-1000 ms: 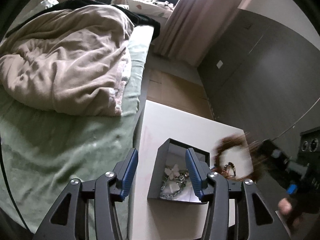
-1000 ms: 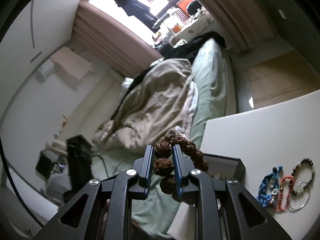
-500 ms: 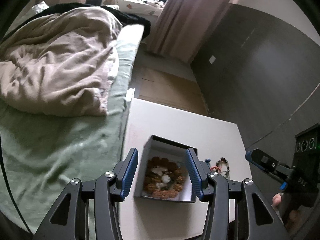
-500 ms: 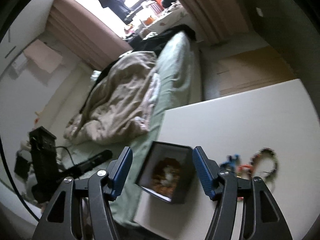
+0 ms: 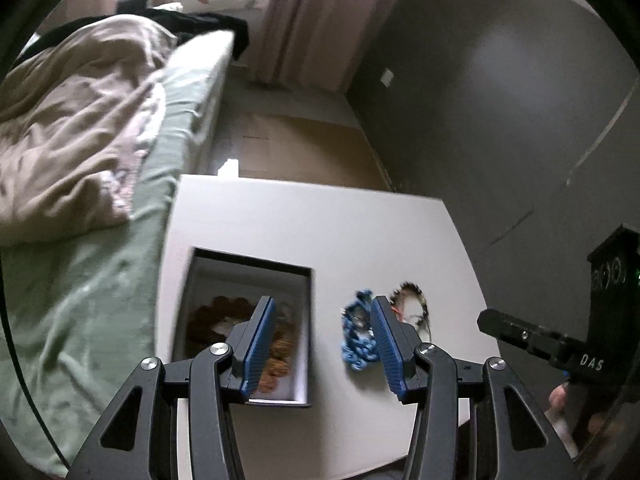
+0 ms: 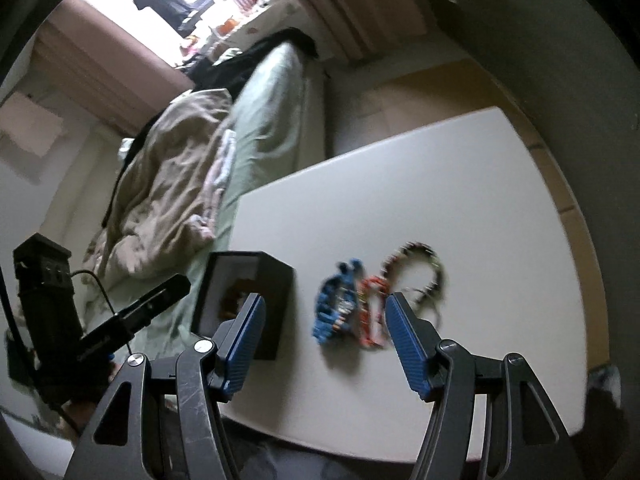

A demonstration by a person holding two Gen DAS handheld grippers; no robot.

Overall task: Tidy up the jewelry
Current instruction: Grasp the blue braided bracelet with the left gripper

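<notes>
The table [image 5: 320, 224] is showing a smooth, matt white top. The box [image 5: 306, 320] is looking like dark matt card with a pale lining. The blue bracelet [image 6: 334, 306] is appearing woven from cord, and the brown beads [image 5: 280, 354] are looking rough and knobbly. The blanket [image 5: 68, 128] is lying as soft crumpled beige cloth over a green sheet [image 5: 80, 320]. The gripper fingers [image 6: 404, 344] are wearing ribbed blue pads on matt black plastic.

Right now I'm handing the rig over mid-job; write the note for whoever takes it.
Left hand-held gripper: open, holding nothing, over the table between box and bracelets.
Right hand-held gripper: open, holding nothing, above the loose bracelets.
Done: brown bead bracelet lies in the dark box at the table's bed-side edge.
Left: blue bracelet, orange-red bracelet and dark bead bracelet, all on the table beside the box.
</notes>
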